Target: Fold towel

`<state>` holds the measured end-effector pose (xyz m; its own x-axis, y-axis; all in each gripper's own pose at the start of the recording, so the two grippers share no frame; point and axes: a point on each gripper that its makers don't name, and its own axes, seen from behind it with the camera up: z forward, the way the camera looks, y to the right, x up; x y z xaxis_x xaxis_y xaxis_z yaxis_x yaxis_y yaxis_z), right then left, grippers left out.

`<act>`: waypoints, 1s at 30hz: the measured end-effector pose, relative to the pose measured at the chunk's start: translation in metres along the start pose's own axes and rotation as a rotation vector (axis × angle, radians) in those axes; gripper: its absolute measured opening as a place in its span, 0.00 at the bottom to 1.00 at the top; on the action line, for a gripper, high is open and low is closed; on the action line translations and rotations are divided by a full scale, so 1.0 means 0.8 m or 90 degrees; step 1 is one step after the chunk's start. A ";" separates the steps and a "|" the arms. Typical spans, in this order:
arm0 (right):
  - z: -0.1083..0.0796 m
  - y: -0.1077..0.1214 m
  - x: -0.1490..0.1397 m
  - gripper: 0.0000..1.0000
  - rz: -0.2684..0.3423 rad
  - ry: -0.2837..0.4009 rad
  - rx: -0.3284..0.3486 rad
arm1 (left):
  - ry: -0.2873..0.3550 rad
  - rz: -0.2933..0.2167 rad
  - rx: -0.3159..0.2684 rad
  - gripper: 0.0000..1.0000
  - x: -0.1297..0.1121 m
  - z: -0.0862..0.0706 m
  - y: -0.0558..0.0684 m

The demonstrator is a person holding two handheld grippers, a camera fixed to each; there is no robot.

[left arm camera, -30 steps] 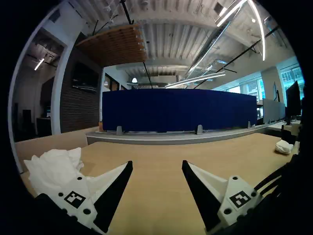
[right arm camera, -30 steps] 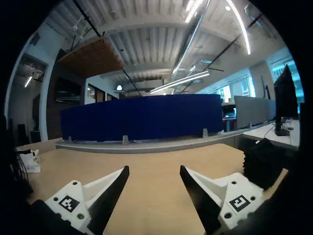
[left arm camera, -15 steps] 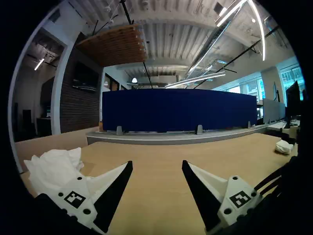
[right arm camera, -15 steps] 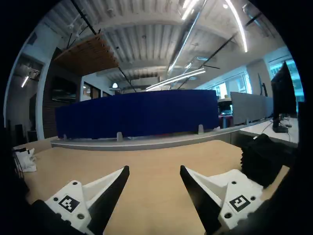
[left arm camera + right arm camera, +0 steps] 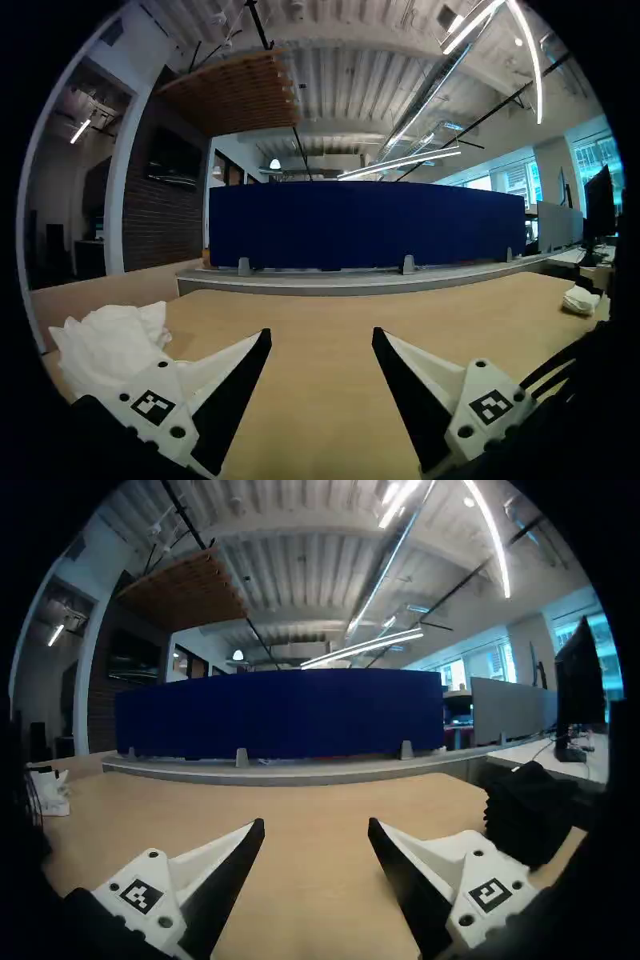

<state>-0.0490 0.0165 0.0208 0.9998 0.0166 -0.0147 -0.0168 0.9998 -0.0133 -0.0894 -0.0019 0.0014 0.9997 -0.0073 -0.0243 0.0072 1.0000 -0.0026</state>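
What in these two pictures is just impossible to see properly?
Left gripper view: crumpled white towel, lower part hidden behind the left gripper.
Left gripper view: small white bundle, far right, too small to identify.
Right gripper view: black ribbed object, cut off by the right edge.
Right gripper view: white item, tiny, close to the left edge.

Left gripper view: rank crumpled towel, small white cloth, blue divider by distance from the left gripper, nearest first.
From the left gripper:
1. Towel, lower left, beside a finger.
2. Small white cloth, far right on the table.
3. Blue divider, along the table's back edge.
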 end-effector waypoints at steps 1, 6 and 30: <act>-0.001 -0.001 0.001 1.00 -0.001 0.002 0.001 | 0.000 0.000 0.000 0.94 0.000 0.000 0.000; -0.006 -0.002 0.002 1.00 -0.009 0.006 0.003 | 0.000 0.000 0.000 0.94 0.000 -0.001 -0.001; -0.005 -0.004 0.000 1.00 -0.019 0.003 -0.004 | 0.000 0.000 0.000 0.94 -0.001 0.000 -0.001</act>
<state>-0.0486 0.0129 0.0172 0.9997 -0.0141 -0.0187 0.0137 0.9997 -0.0208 -0.0904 -0.0028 0.0011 0.9997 -0.0070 -0.0247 0.0069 1.0000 -0.0026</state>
